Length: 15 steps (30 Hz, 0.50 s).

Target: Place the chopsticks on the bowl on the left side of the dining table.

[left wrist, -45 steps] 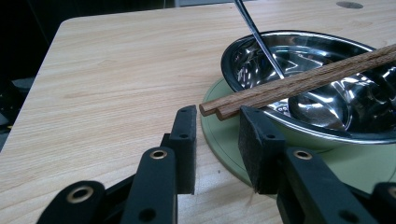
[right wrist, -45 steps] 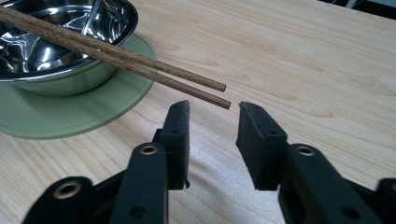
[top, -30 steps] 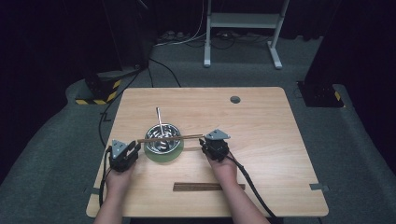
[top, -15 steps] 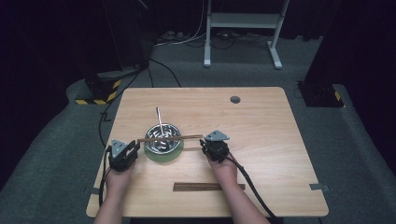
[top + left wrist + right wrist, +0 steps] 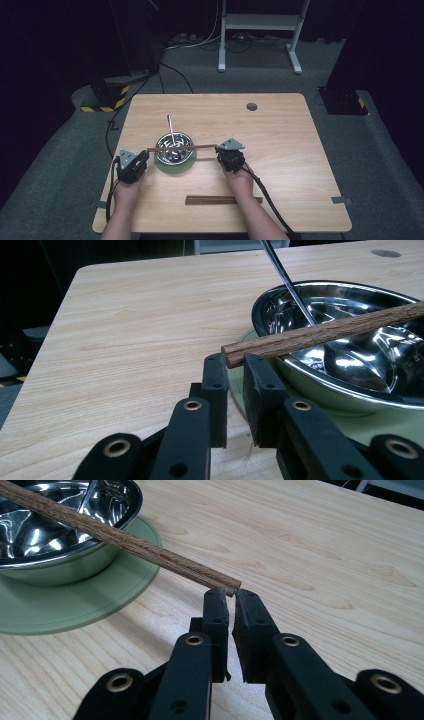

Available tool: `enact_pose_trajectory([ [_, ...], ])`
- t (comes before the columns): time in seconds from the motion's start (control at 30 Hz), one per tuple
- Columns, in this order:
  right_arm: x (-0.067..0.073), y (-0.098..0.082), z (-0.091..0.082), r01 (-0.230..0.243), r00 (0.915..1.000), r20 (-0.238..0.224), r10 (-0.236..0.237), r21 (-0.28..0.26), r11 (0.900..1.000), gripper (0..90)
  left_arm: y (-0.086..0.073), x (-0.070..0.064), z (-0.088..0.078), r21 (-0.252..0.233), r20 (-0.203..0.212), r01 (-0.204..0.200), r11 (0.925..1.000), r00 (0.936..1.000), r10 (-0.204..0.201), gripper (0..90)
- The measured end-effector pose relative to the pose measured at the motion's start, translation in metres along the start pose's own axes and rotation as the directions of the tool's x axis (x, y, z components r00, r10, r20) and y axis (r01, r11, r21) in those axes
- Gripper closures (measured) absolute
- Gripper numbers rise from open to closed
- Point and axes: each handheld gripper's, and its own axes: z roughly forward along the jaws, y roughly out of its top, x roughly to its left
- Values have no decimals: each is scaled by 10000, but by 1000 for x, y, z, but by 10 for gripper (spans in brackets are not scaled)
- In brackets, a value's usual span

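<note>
A thin brown wooden stick (image 5: 182, 148) spans level across a shiny steel bowl (image 5: 162, 156), and each end sits at a gripper. My left gripper (image 5: 146, 153) pinches the stick's left end (image 5: 325, 332) between its fingertips; its jaws have just been closing on it. At the other end, my right gripper (image 5: 218, 150) is shut on the stick (image 5: 125, 540) at its very tips. In the left gripper view, the jaws of my left gripper (image 5: 234, 362) stand a narrow gap apart. The jaws of my right gripper (image 5: 229, 594) nearly meet.
The bowl (image 5: 350, 395) stands on a round green mat (image 5: 175, 168) and holds a metal spoon (image 5: 170, 125) whose handle leans toward the far side. A second wooden stick (image 5: 222, 200) lies flat near the table's front edge. A small round hole (image 5: 251, 106) marks the far right of the tabletop.
</note>
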Motion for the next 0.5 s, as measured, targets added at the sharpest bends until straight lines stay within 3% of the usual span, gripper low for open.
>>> enact_pose_trajectory([
  [0.2, 0, 1, 2, 71, 10000, 49, -71, -10, 10000, 836, 1, 0, 1, -75, 36, 114, 9999, 9999, -113, 798],
  [0.5, -1, 0, 4, 5, 9998, 206, -6, 30, 10000, 827, 3, 0, 4, 105, -2, -145, 9998, 9999, 145, 786],
])
